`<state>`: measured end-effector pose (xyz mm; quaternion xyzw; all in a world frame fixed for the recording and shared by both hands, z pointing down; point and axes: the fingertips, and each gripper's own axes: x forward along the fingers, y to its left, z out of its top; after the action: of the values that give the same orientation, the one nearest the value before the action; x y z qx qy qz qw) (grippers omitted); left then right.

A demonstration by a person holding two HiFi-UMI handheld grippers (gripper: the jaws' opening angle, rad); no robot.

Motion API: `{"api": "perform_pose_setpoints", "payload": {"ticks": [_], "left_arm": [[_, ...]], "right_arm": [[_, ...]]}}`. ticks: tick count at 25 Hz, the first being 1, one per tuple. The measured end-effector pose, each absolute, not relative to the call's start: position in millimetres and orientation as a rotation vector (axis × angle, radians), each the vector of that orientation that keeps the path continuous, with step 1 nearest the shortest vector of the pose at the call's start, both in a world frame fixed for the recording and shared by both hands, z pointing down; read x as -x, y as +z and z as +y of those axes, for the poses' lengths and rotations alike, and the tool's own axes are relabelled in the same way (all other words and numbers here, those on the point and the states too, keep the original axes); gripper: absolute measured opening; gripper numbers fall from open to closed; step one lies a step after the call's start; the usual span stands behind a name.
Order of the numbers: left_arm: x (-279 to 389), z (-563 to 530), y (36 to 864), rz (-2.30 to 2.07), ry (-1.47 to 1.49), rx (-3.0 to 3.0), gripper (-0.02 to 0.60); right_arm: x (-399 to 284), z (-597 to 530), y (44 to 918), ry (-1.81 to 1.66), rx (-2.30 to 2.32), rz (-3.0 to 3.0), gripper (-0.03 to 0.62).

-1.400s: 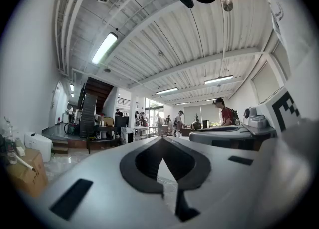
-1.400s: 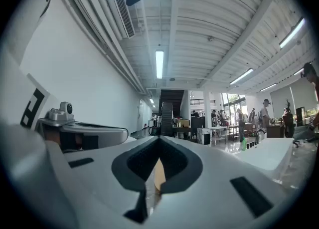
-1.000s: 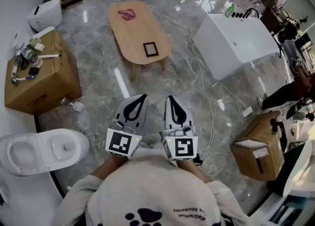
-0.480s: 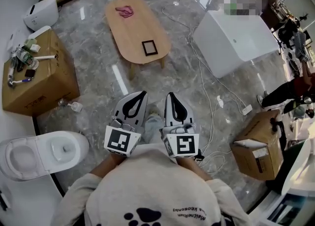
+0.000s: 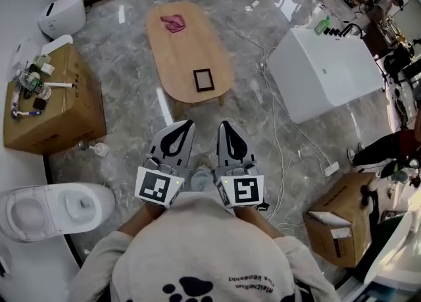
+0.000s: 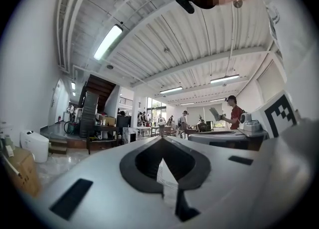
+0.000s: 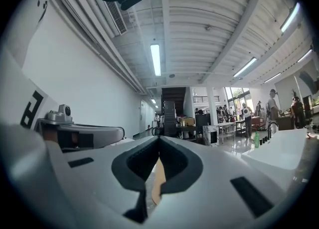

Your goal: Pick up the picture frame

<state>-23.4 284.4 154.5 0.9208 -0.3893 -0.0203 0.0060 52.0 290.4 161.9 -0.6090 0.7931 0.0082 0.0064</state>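
A small dark picture frame point(image 5: 203, 79) lies flat near the front end of an oval wooden table point(image 5: 177, 47). A pink cloth point(image 5: 173, 24) sits at the table's far end. My left gripper point(image 5: 185, 125) and right gripper point(image 5: 225, 125) are side by side in front of me, pointing level toward the table, well short of it. Both are shut with nothing between the jaws. In the left gripper view point(image 6: 160, 140) and the right gripper view point(image 7: 158, 139) the jaw tips meet, and the frame is hidden behind them.
A white toilet point(image 5: 52, 206) stands at lower left, a cardboard box point(image 5: 56, 106) with small items left of the table. A white bathtub point(image 5: 325, 70) is to the right, cables point(image 5: 279, 143) trail across the marble floor, and another box point(image 5: 332, 225) sits lower right. People stand far right.
The table and frame have come closer and shifted slightly lower in the head view as I moved forward. Both grippers stayed shut and side by side.
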Motion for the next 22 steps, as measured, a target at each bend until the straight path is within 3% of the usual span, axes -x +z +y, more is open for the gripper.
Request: {"api": "perform_pose_setpoints", "payload": {"ticks": [12,22], "left_arm": [[-23.3,172.5,154.6,-1.374,-0.048,-2.815,0.004],[-27.6,146.7,166.7,-1.463,-0.004,-2.76,0.005]], "right_arm": [[-103.9,168.2,168.8,-0.027,1.764,2.592,0.008],[-120.2,123.3,183.1,-0.096,1.714,2.613,0.008]]}}
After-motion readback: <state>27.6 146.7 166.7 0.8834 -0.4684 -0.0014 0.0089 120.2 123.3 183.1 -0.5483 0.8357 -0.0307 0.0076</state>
